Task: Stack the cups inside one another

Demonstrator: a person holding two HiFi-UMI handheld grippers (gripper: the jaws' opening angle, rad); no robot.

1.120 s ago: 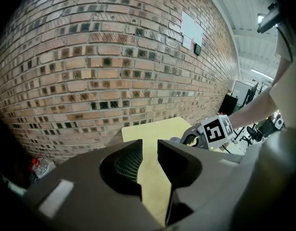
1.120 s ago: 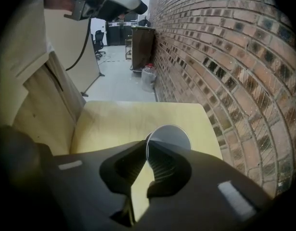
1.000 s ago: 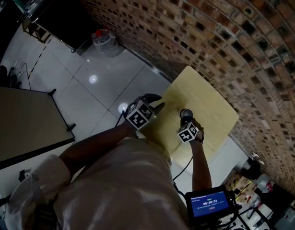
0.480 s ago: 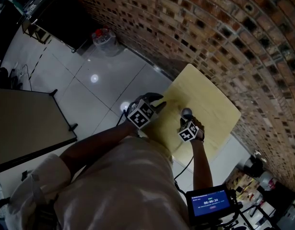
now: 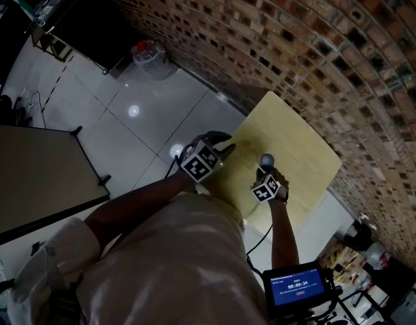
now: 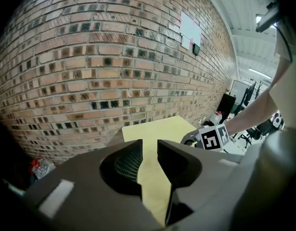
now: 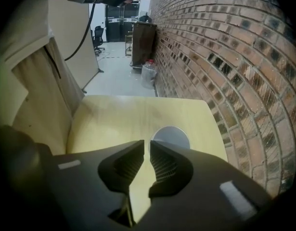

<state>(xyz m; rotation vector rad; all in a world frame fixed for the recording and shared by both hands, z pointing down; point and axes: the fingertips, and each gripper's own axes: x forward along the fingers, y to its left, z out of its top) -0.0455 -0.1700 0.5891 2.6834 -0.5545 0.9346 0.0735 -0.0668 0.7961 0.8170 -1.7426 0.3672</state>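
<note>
One grey cup (image 5: 266, 160) stands on the pale yellow table (image 5: 295, 141), seen from above as a round grey top (image 7: 171, 136). My right gripper (image 7: 147, 146) hangs steeply over the table just short of the cup, which shows past its right fingertip. Its jaws stand a narrow gap apart with only table between them. My left gripper (image 6: 150, 146) is at the table's left edge, its jaws apart and empty, tabletop showing in the gap. In the head view the left gripper (image 5: 221, 151) is left of the cup and the right gripper (image 5: 265, 175) is just below it. I see no other cup.
A brick wall (image 5: 316, 53) runs along the far side of the table. Tiled floor (image 5: 140, 114) lies to the left, with a dark tabletop (image 5: 32, 175) further left. A small screen (image 5: 293, 290) hangs near the person's right arm.
</note>
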